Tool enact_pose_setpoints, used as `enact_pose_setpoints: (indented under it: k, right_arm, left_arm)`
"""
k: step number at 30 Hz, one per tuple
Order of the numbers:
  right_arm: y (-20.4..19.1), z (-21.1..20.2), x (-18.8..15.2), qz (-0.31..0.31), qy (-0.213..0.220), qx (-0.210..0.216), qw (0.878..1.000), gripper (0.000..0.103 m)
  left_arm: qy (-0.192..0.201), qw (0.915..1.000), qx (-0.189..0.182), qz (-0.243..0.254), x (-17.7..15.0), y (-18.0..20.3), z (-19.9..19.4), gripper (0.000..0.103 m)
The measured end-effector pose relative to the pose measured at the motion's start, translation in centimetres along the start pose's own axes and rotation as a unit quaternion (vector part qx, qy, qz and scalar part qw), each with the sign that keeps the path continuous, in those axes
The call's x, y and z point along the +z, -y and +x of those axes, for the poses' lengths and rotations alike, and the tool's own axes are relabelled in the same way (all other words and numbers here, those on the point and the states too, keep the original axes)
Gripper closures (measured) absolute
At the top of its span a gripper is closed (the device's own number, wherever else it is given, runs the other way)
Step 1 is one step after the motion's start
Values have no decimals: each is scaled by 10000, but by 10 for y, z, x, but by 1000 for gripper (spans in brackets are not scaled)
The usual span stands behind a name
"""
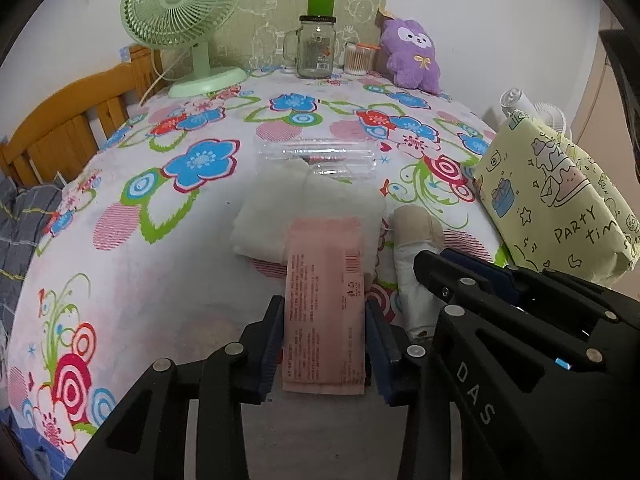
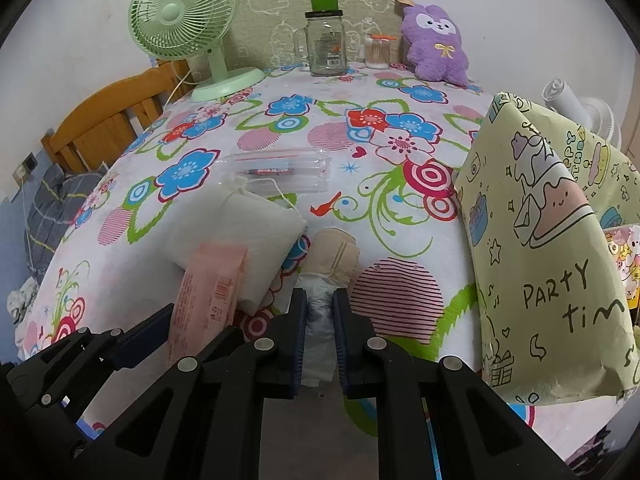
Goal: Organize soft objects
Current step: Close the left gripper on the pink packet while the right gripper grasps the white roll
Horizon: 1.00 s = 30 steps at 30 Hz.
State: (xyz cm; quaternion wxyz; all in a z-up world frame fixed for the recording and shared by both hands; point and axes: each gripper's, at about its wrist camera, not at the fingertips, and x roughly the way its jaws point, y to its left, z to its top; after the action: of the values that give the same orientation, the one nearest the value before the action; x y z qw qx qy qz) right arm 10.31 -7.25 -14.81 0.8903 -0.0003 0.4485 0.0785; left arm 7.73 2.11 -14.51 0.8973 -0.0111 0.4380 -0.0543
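My left gripper (image 1: pixel 325 312) is shut on a flat pink packet (image 1: pixel 324 300), held over a folded white cloth (image 1: pixel 304 208) on the flowered table; the packet also shows in the right wrist view (image 2: pixel 208 296). My right gripper (image 2: pixel 320 312) is shut on the white plastic end of a beige rolled bundle (image 2: pixel 334 256), which lies just right of the white cloth (image 2: pixel 240 240). The right gripper also shows in the left wrist view (image 1: pixel 436 268) beside the bundle (image 1: pixel 416 236). A clear plastic sleeve (image 1: pixel 320 156) lies behind the cloth.
A yellow "Party time" bag (image 2: pixel 540 240) stands at the right. At the back stand a green fan (image 2: pixel 188 28), a glass jar mug (image 2: pixel 324 44), a cotton-swab tub (image 2: pixel 378 52) and a purple plush (image 2: pixel 436 44). A wooden bed frame (image 1: pixel 72 120) is left.
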Motion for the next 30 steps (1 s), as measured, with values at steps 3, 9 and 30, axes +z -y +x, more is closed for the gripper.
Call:
enact_pose_setpoints:
  k: [3, 9, 30]
  right_arm:
    - [0, -4, 1, -4, 34, 15, 10000, 89]
    - [-1, -9, 2, -4, 80, 31, 10000, 89]
    - [1, -63, 23, -120, 643, 56, 9978, 90]
  left_arm:
    - [50, 10000, 35, 22, 1, 1, -4, 64]
    - [97, 9999, 72, 24, 1, 2, -9, 64]
    - [663, 9976, 138, 106, 23, 15, -57, 64]
